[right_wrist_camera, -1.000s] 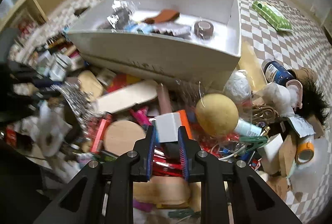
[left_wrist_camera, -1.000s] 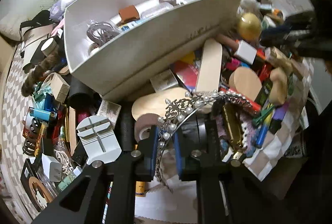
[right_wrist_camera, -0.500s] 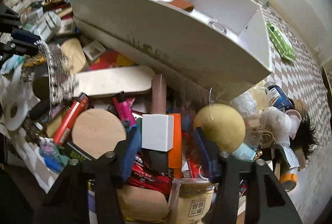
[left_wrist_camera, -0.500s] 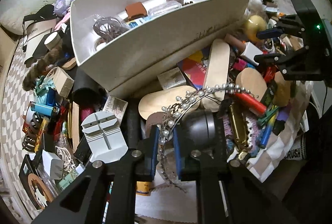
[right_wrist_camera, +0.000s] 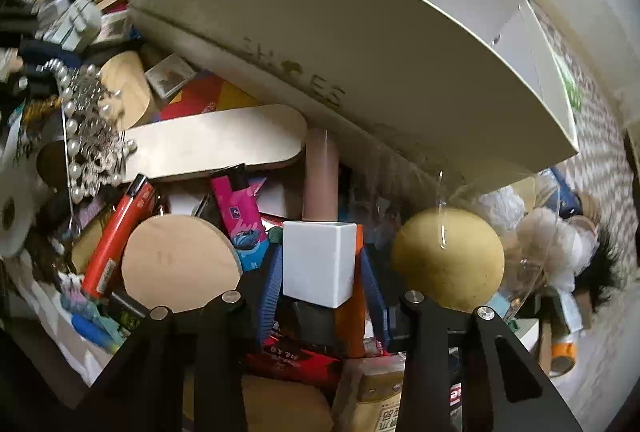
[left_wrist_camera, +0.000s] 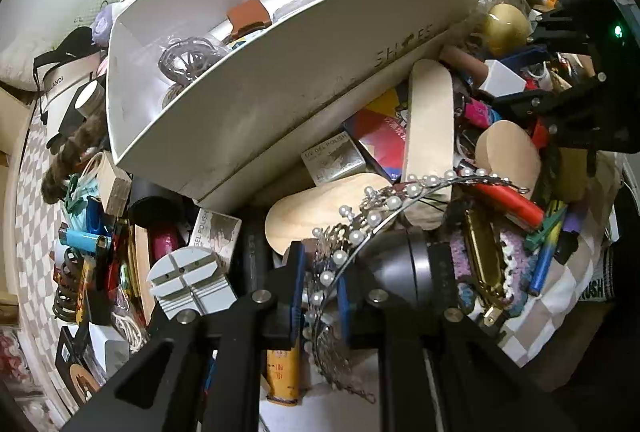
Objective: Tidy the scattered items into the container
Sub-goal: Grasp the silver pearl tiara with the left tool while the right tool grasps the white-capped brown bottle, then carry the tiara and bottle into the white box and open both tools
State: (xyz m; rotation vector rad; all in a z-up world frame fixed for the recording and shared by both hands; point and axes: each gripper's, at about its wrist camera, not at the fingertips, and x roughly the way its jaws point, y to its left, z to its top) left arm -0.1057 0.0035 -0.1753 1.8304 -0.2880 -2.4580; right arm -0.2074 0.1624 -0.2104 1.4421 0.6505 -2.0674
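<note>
Left gripper: fingers closed on the tiara. Right gripper: fingers apart, flanking the white block, beside the box.

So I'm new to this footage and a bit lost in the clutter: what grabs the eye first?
The big white shoebox fills the top of both views, tilted over the heap. In front of it, the left claw is shut on a pearl tiara, and the right claw straddles a white block beside a yellow ball.
</note>
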